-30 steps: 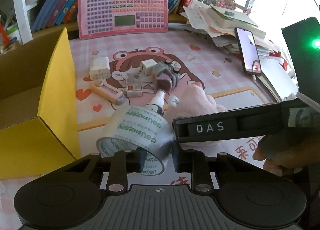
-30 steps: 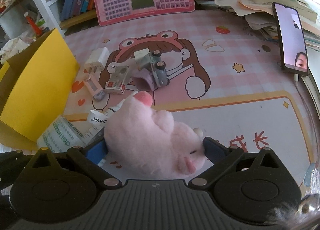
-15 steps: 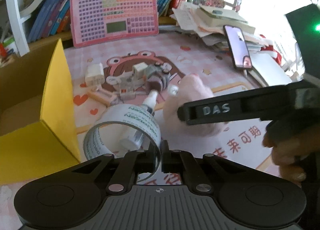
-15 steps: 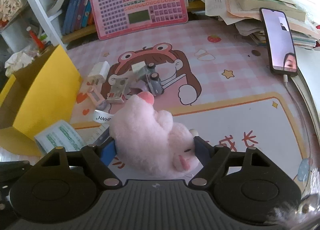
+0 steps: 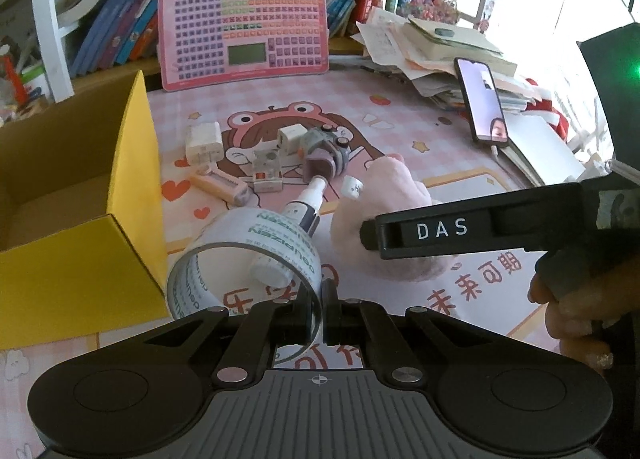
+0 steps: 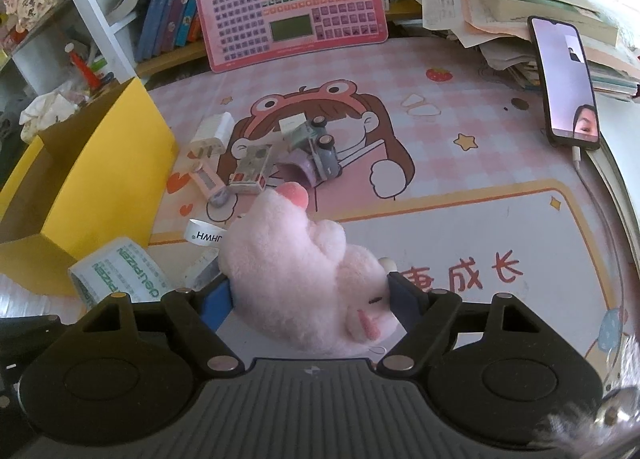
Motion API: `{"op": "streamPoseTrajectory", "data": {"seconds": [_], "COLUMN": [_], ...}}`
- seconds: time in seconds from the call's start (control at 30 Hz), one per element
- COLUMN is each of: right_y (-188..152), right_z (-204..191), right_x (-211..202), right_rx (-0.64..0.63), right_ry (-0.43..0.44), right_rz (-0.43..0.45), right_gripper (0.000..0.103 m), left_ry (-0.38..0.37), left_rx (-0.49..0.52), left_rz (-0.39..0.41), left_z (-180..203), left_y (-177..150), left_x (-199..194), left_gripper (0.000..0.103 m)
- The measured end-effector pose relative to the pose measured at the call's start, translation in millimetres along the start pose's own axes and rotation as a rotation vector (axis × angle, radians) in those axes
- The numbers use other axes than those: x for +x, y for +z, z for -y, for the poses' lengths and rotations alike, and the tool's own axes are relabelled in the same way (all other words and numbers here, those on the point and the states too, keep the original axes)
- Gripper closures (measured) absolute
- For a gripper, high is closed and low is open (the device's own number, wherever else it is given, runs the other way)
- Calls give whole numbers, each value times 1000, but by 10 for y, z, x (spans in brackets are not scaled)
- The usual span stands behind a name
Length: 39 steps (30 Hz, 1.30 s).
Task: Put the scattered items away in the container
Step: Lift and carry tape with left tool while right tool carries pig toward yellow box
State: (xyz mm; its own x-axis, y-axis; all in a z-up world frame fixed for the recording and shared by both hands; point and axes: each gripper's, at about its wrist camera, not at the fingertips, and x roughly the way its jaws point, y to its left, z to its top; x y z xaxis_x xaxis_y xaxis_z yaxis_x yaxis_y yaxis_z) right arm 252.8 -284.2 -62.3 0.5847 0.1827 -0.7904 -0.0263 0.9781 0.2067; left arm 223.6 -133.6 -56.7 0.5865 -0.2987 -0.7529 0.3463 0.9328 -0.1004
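Observation:
My left gripper [image 5: 322, 299] is shut on the thin wall of a clear tape roll [image 5: 256, 243] with green print, which stands on edge just right of the yellow cardboard box [image 5: 132, 187]. My right gripper [image 6: 312, 295] is shut on a pink plush toy [image 6: 304, 271], its blue pads pressing into both sides. Beyond the roll lie a white spray bottle [image 5: 306, 203], a small white ring [image 5: 353, 188], a grey toy car [image 5: 324, 147], a white charger [image 5: 203, 141], a small carton [image 5: 267, 171] and a pink cutter [image 5: 220, 183]. In the right wrist view the tape roll [image 6: 120, 271] sits by the box [image 6: 108, 171].
A pink keyboard board [image 5: 244, 27] leans against books at the back. A phone [image 5: 482, 101] rests on a stack of papers [image 5: 432, 47] at the right. A hand [image 5: 580, 311] holds the right gripper's handle. The box opens upward at the left edge of the pink mat.
The left jaws have shut on the tape roll's wall, and the roll now stands more upright. The right jaws have narrowed onto the plush toy, which has risen slightly.

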Motion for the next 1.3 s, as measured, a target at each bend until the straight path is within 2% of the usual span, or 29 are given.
{"op": "streamPoseTrajectory", "data": {"seconds": [0.33,0.63,1.0,1.3], "right_y": [-236,-725,-1257,-1446], "right_z": [-164,-485,-928,-1353], "right_x": [-302,-710,-1088,-1142], "right_rx": [10,34,62,8], "right_ry": [-64,-115,-126,-74], "right_rz": [59,92,138,137], "right_gripper": [24,24,24,24], "left_ry": [-56,-105,-98,-48], "left_rx": [14,16,10,-13], "left_rz": [62,99,140,157], "left_z": [-65,-215,-468,-739], "left_y": [-190,-552,-960,-1231], "left_x": [-302,-771,-1315,-1597], "left_gripper": [100,100,100,100]}}
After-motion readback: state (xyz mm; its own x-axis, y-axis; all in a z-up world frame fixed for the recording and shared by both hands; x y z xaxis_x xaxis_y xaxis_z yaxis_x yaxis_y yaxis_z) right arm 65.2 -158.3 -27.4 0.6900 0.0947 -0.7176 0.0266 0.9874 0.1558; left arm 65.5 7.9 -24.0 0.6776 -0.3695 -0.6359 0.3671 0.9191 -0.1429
